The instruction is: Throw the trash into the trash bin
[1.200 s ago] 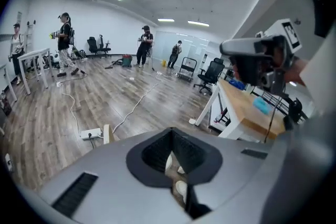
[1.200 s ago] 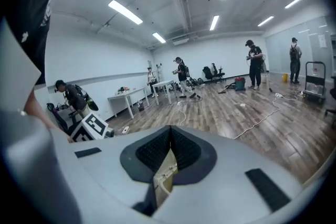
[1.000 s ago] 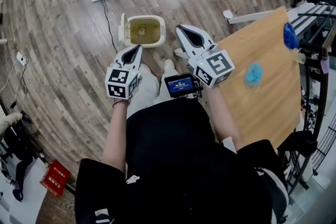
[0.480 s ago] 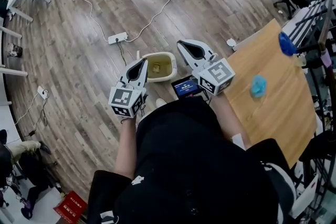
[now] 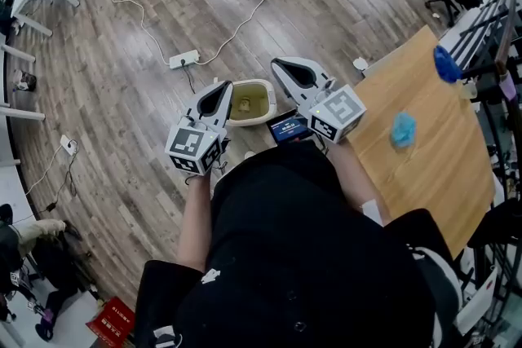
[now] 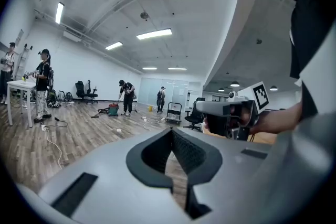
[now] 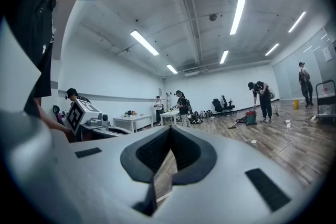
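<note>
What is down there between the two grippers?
The head view shows the open trash bin on the floor between the left gripper and the right gripper, with trash inside.

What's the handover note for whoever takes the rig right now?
Left claw: shut, empty, held up in front of the person.
Right claw: shut, empty, alongside it.
Trash bin: on the floor, lid open, one scrap inside.
Table: blue wad lies on it. A second blue thing sits at the far edge, unclear if trash.
Left to do: pick up the blue wad and drop it in the bin.
</note>
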A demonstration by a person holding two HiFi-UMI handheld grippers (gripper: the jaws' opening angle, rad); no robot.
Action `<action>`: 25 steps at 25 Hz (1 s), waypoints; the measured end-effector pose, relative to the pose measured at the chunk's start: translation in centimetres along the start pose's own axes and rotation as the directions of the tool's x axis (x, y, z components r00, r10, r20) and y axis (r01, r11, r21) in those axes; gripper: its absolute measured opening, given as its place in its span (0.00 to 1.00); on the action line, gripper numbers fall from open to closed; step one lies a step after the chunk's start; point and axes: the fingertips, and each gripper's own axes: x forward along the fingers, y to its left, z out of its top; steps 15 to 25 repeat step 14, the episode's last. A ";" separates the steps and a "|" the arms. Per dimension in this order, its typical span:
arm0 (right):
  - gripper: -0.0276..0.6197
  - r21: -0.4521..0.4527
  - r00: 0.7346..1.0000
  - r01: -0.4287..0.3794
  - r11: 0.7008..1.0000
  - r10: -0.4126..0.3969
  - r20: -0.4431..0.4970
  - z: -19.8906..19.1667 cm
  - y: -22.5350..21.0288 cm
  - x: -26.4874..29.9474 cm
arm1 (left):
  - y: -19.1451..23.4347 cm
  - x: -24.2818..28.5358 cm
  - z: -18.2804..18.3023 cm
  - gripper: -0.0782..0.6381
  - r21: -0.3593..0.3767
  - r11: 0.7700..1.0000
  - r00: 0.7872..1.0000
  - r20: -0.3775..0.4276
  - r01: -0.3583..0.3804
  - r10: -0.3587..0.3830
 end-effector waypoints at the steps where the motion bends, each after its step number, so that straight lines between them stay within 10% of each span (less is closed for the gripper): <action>1: 0.04 0.002 1.000 0.001 1.000 -0.001 0.000 0.0 -0.1 0.0 | -0.1 0.2 -0.2 0.12 -0.001 1.000 1.000 -0.004 0.004 -0.004; 25: 0.04 -0.003 1.000 0.006 1.000 -0.006 0.009 0.5 -1.4 -0.3 | -0.6 1.8 0.2 0.12 -0.003 1.000 1.000 -0.011 0.024 -0.024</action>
